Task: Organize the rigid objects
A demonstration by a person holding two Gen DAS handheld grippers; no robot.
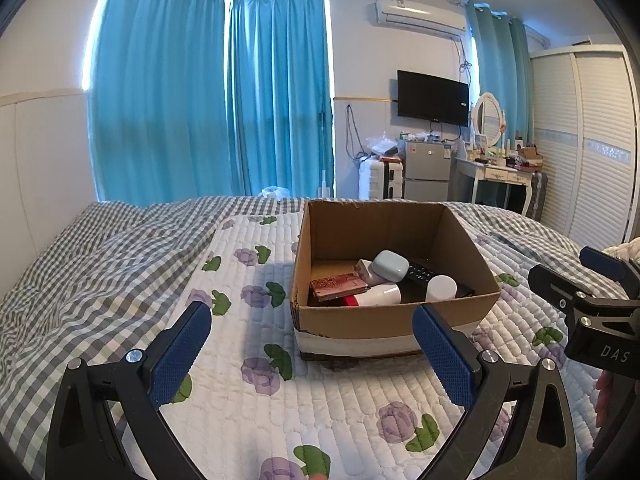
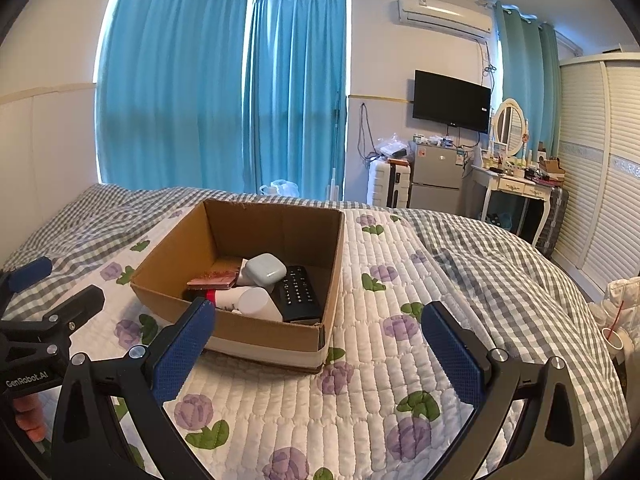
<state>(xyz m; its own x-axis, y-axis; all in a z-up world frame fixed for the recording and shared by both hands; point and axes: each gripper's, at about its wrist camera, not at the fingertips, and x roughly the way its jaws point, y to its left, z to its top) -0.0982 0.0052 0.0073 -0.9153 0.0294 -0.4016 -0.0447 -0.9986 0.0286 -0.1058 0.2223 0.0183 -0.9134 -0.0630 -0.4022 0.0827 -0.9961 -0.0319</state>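
While both tongs, left point(image 1: 312, 354) and right point(image 2: 318, 354), gape empty, remote point(image 2: 298, 292) lies in box point(image 2: 276, 220), long axis pointing away.

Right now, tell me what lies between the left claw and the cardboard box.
Only bare floral quilt. In the left wrist view, nothing sits between the open left claw and the cardboard box.

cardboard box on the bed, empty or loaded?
Loaded. The cardboard box stands open-topped and holds a black remote, a pale blue case, a reddish wallet-like item and white containers.
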